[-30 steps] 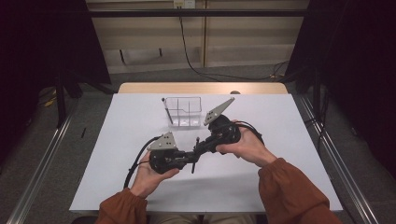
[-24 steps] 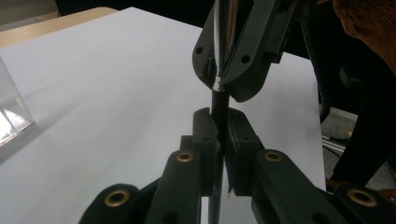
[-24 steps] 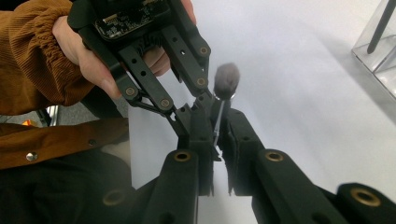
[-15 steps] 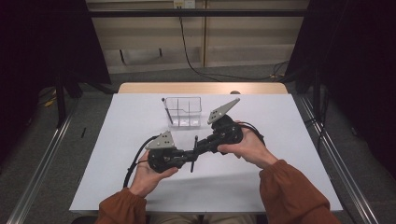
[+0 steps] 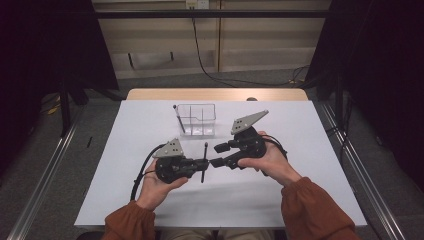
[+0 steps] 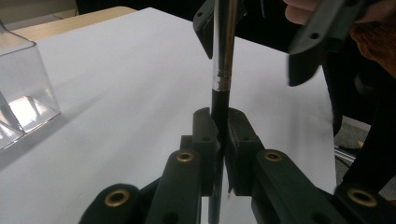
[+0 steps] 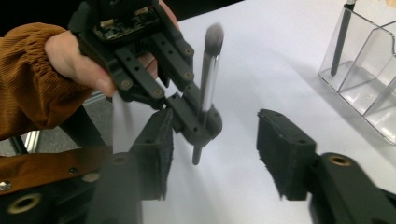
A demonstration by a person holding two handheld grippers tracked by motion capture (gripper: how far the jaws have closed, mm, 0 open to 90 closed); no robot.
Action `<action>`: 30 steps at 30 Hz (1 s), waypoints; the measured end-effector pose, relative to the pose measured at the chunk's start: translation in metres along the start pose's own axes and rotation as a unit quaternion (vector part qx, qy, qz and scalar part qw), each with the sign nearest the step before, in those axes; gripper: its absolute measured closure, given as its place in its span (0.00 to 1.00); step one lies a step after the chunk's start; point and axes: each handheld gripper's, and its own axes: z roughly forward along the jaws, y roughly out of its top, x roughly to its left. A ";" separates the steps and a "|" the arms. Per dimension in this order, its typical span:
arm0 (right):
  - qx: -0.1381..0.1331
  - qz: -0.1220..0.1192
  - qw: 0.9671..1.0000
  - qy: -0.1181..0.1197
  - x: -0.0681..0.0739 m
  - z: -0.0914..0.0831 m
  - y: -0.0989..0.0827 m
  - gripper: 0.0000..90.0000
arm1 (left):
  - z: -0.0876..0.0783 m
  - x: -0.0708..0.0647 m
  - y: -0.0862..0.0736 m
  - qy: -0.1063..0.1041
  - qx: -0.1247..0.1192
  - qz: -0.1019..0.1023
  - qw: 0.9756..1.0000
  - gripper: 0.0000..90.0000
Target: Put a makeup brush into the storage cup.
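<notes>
**Makeup brush, mid-handover between two claws**

Item: one makeup brush, slim, with a black handle, a silver ferrule and a soft grey tuft. Location: held upright above the middle of the counter, toward its near edge, clamped at the black handle by the left claw, jaws closed tight on it. The right claw stood just beside it, its jaws having just been opening; they were parted, with the brush no longer pressed between them.

Handling, as judged: light, rigid along the stem, smooth and liable to slip or pivot if pinched loosely. The tuft was soft and easily splayed; best gripped on the black handle or ferrule, never the bristles.

Also present: a clear compartmented organiser toward the far edge, with a dark stick-like item leaning in its left compartment.
</notes>
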 end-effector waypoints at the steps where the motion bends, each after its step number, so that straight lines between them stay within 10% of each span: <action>1: 0.000 0.001 1.000 -0.005 0.000 0.000 -0.002 0.41 | -0.001 0.000 0.000 0.000 -0.001 0.001 1.000 0.93; 11: -0.016 0.034 0.999 -0.034 -0.005 -0.003 -0.021 0.04 | -0.005 0.002 0.001 0.009 -0.005 -0.002 1.000 0.93; 19: -0.046 0.049 0.998 -0.019 -0.010 -0.015 -0.033 0.04 | -0.010 0.003 0.003 0.018 -0.004 0.005 1.000 0.93; 30: -0.059 0.054 0.995 -0.067 -0.009 -0.027 -0.050 0.03 | -0.025 0.010 0.005 0.038 -0.010 0.004 0.999 0.93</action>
